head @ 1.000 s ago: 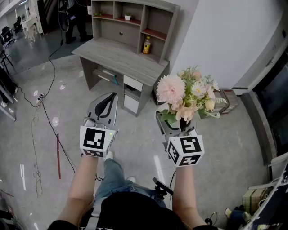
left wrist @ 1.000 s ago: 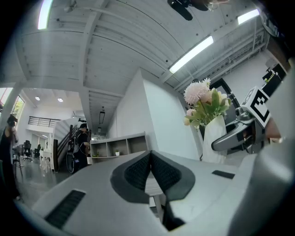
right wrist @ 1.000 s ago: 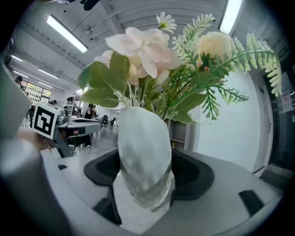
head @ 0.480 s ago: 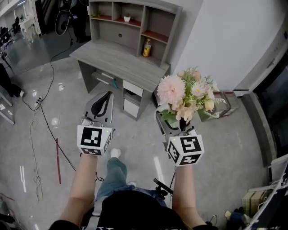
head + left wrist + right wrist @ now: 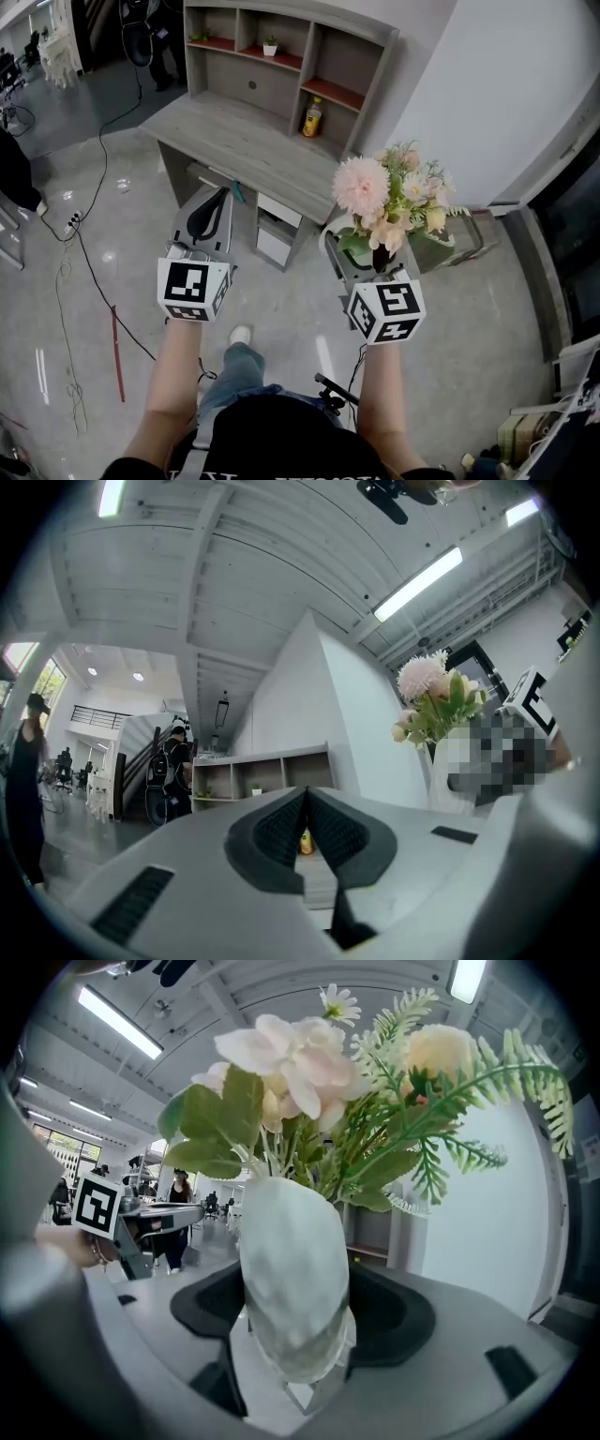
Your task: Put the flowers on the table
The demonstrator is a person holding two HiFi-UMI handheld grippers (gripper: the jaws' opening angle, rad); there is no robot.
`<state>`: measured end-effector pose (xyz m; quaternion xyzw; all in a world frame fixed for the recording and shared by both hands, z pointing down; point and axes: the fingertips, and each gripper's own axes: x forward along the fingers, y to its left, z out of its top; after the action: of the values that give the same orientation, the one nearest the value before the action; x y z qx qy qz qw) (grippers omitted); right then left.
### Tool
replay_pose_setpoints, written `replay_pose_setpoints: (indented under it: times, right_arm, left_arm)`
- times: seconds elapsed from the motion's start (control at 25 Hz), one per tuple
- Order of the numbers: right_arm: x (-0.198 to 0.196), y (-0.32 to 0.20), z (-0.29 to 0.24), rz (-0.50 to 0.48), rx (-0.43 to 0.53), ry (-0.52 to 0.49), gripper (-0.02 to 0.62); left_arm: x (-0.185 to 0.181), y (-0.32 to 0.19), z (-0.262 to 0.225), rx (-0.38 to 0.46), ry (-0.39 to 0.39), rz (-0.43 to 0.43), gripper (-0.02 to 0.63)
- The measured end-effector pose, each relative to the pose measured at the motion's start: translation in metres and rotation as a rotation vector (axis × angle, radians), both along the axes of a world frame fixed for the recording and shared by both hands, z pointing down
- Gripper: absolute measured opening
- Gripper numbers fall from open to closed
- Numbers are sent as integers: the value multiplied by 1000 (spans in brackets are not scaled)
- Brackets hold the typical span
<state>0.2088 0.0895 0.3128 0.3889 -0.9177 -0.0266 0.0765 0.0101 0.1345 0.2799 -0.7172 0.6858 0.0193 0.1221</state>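
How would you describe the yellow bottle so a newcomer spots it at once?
Find the grey desk with a shelf unit on top, against the white wall. Under the unit's right-hand reddish shelf, a small yellow bottle stands upright on the desktop. It is the only bottle there; the potted plant sits higher up.

the desk has drawn closer in the head view, its front edge now reaching the left claw.
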Motion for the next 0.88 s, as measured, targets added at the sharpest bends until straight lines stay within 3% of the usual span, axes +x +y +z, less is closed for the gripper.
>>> replay_pose_setpoints:
  times: [0.32,0.88]
  right_arm:
    - [-49,-84,-8,11,-12,5,348]
    - [-127,-217,7,99,-58,-23,348]
  left_arm:
    - [-56,-83,-8,-1,20,-1,11]
    - [-136,-215,8,-49,17,82,11]
